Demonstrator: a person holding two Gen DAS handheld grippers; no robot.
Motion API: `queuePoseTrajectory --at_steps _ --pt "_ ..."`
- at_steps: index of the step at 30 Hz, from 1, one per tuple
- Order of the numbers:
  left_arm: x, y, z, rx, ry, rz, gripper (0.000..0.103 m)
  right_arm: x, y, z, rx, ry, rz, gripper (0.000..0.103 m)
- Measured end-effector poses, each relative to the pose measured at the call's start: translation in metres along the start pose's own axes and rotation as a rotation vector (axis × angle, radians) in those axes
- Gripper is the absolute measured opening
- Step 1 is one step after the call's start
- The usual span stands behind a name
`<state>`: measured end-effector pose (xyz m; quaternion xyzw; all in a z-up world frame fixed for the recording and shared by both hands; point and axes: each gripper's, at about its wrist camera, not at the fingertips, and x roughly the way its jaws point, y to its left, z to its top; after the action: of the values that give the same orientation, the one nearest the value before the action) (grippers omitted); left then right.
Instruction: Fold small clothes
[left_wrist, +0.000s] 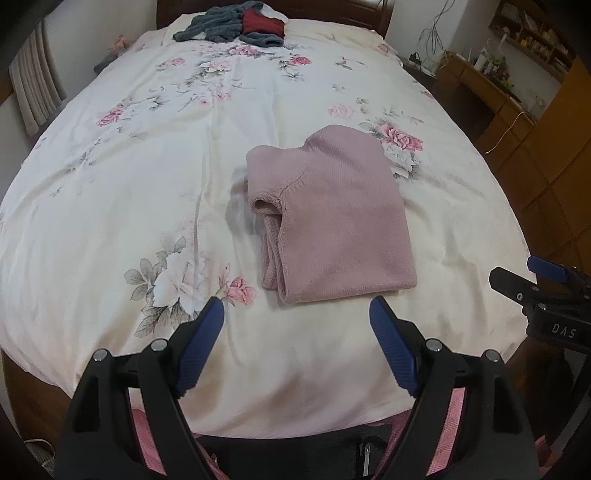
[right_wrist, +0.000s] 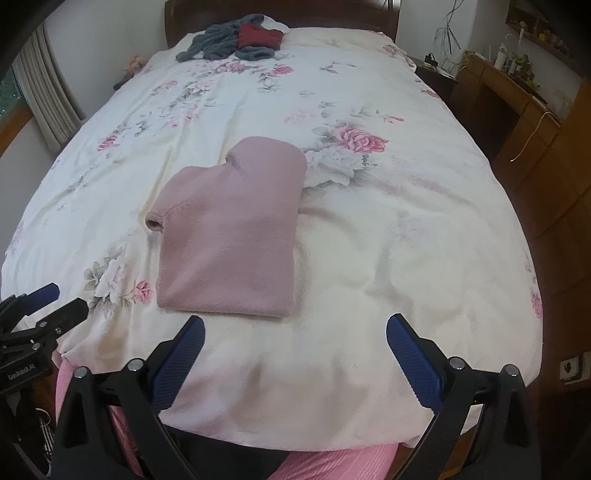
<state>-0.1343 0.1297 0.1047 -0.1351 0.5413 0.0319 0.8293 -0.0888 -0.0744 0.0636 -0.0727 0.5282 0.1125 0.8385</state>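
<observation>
- Left wrist view: left gripper (left_wrist: 297, 314) nearest, blue pads (left_wrist: 201, 350) spread wide apart, nothing between them, above the near edge of the bed
- Right wrist view: right gripper (right_wrist: 295, 332) likewise with fingers apart and empty, over bare floral duvet (right_wrist: 388, 240)
- Each gripper shows at the side edge of the other's view; they are apart from one another
- Pink fabric visible below both grippers at the foot of the bed
- Just beyond the fingertips: pink sweater (left_wrist: 332, 218), folded to a compact rectangle, lying flat on the duvet, one sleeve opening facing left
- Far end, near the wooden headboard (right_wrist: 280, 14): grey and dark red clothes (left_wrist: 236, 24) in a loose heap
- Wooden desk (right_wrist: 509, 96) right of the bed
</observation>
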Motion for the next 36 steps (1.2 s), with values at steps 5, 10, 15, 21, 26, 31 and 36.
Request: queuePoseTrajectory --at_steps 5,10,15,21,26,31,36 --pt "0.003 0.000 0.000 -0.002 0.010 0.002 0.081 0.004 -0.005 0.000 0.010 0.004 0.000 0.099" --pt "0.003 0.000 0.000 -0.002 0.008 0.003 0.081 0.006 -0.006 0.001 0.010 0.013 -0.003 0.099" --pt "0.003 -0.001 -0.001 0.006 0.002 0.011 0.081 0.009 -0.008 0.000 0.012 0.023 -0.005 0.099" --pt "0.004 -0.003 -0.001 0.011 0.009 0.011 0.081 0.011 -0.009 0.001 0.014 0.024 0.001 0.099" --pt "0.005 -0.006 -0.001 0.018 0.010 0.012 0.081 0.013 -0.010 0.001 0.016 0.028 -0.008 0.099" --pt "0.005 -0.007 -0.001 0.018 0.011 0.013 0.081 0.016 -0.011 0.000 0.024 0.036 -0.009 0.099" --pt "0.007 -0.008 -0.001 0.019 0.015 0.014 0.081 0.017 -0.011 -0.001 0.030 0.042 -0.018 0.099"
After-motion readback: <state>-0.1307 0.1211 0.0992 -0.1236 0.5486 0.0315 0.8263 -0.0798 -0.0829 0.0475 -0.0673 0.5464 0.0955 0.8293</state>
